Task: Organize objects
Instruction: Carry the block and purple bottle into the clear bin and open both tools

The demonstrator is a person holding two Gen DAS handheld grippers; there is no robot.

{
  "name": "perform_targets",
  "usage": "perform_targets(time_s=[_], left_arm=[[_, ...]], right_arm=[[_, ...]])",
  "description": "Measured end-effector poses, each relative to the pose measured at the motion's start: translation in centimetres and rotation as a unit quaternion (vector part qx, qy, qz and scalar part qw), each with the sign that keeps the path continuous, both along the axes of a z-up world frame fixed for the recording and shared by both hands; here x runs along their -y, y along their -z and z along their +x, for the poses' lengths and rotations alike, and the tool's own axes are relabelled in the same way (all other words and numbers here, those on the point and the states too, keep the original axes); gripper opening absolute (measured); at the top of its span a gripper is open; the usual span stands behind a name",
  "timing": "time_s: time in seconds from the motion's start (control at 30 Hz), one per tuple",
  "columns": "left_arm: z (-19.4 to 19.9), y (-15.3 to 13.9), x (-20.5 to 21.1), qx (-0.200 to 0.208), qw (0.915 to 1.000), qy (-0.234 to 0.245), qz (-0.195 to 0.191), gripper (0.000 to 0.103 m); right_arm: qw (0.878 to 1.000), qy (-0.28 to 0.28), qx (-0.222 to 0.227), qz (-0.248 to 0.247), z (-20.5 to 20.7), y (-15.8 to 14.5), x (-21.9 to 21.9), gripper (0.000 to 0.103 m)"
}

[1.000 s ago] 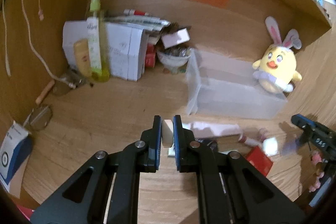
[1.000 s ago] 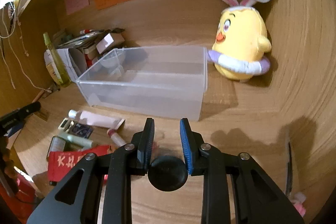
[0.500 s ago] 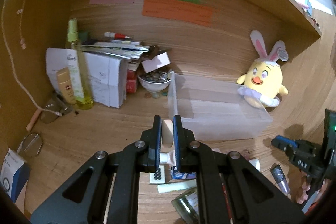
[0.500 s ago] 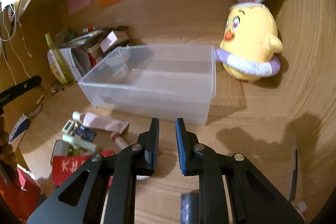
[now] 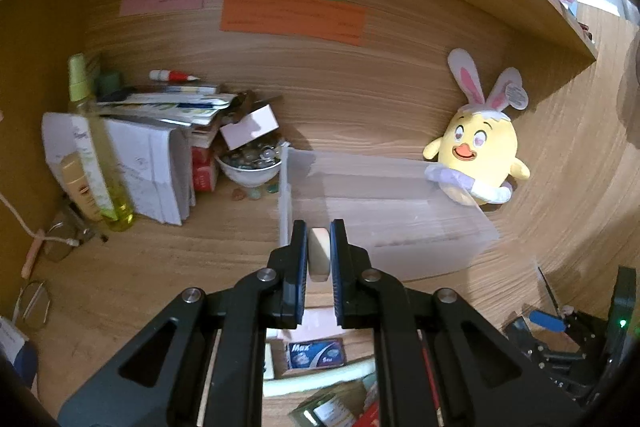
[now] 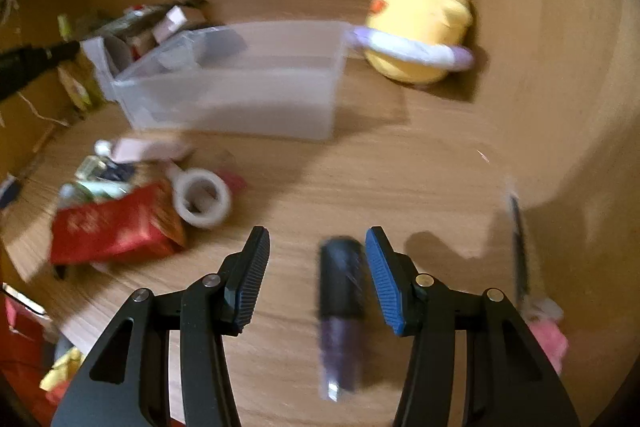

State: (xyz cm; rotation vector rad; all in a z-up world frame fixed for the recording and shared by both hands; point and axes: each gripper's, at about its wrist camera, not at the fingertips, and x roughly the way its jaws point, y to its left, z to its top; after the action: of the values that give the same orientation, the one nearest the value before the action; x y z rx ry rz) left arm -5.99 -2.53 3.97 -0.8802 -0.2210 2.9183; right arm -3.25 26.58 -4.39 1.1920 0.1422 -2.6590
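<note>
My left gripper (image 5: 319,251) is shut on a small cream eraser (image 5: 319,254), held in front of the near wall of the clear plastic bin (image 5: 384,195). My right gripper (image 6: 316,255) has its jaws opening over the wooden desk. A dark tube with a purple lower half (image 6: 341,303) lies between the fingers, close to the right pad (image 6: 382,283), and neither pad presses on it. The same bin (image 6: 240,83) stands farther back in the blurred right wrist view, with the left gripper's black arm at its left end.
A yellow plush chick (image 5: 478,155) leans beside the bin. A pile of small items lies in front: red packet (image 6: 116,223), tape roll (image 6: 202,201), white tube (image 6: 140,149), blue card (image 5: 316,354). Books (image 5: 152,163), a spray bottle (image 5: 96,151) and a bowl (image 5: 248,167) crowd the back left. A pen (image 6: 519,251) lies right.
My left gripper rose and neared the bin with the eraser. My right gripper dropped the black round thing, sank toward the desk, and spread its jaws around the dark tube.
</note>
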Motion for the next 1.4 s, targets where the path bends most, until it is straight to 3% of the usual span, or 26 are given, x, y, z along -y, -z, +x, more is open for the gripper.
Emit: perform_targets(time_s=[0.13, 0.2, 0.23, 0.4, 0.57, 0.77, 1.07, 1.4], left_arm=[[-1.3, -0.3, -0.5, 0.000, 0.9999, 0.011, 0.002, 0.010], [-2.1, -0.4, -0.7, 0.001, 0.9999, 0.012, 0.000, 0.010], [-2.5, -0.4, -0.8, 0.002, 0.9999, 0.010, -0.003, 0.010], [-4.3, -0.3, -0.6, 0.014, 0.9998, 0.015, 0.006, 0.010], [-5.4, 0.0, -0.9, 0.023, 0.9994, 0.023, 0.010, 0.010], [-6.8, 0.6, -0.9, 0.040, 0.9979, 0.041, 0.029, 0.010], [-9.1, 2.7, -0.8, 0.078, 0.9945, 0.053, 0.045, 0.010], [-10.5, 3.9, -1.4, 0.092, 0.9946, 0.044, 0.017, 0.010]], right_arm=[[1.000, 0.014, 0.020, -0.002, 0.2, 1.1, -1.3, 0.045], [1.000, 0.019, 0.021, -0.003, 0.1, 1.5, -1.4, 0.025], [1.000, 0.016, 0.026, -0.006, -0.1, 1.7, -1.4, 0.024], [0.999, 0.016, 0.014, -0.043, -1.3, 1.0, -1.3, 0.024], [0.998, 0.001, -0.024, -0.065, -2.7, -1.9, -0.3, 0.024], [0.994, -0.017, -0.096, -0.056, -4.1, -6.1, 1.6, 0.024], [0.986, -0.031, -0.157, -0.048, -7.7, -10.2, 3.2, 0.024], [0.988, -0.059, -0.139, -0.030, -12.4, -9.4, 6.0, 0.024]])
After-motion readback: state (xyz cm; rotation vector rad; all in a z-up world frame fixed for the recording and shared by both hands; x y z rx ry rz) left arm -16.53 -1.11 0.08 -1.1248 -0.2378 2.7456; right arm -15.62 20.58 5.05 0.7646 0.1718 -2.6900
